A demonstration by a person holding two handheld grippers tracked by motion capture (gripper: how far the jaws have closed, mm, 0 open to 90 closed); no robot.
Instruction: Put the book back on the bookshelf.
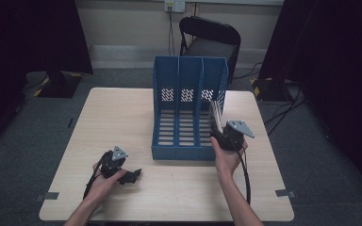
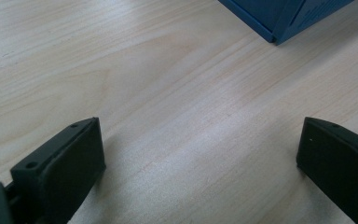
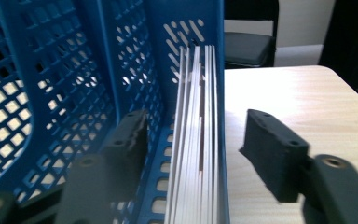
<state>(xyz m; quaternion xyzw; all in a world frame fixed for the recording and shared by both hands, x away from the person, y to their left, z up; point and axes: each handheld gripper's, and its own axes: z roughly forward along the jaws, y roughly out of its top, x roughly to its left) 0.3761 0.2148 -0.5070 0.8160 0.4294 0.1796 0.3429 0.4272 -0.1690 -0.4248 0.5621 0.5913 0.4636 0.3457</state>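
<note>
A blue three-slot file rack (image 1: 176, 153) stands upright on the middle of the table. A bundle of white sheets (image 1: 215, 115) stands on edge in its right slot, against the right wall. My right gripper (image 1: 217, 135) is open at the rack's front right corner. In the right gripper view its jaws straddle the white sheets (image 3: 196, 116) and the rack's right wall (image 3: 218, 70): one jaw inside the slot, the other outside, neither pressing. My left gripper (image 1: 134, 175) lies low over the table at the front left, open and empty (image 2: 200, 154), with the rack's corner (image 2: 284, 18) ahead.
The light wooden table (image 1: 122, 117) has bare room left of the rack and along its front edge. A black chair (image 1: 212, 40) stands behind the table. Cables (image 1: 283, 108) run over the floor at the right, and a black stand base (image 1: 59, 82) sits at the back left.
</note>
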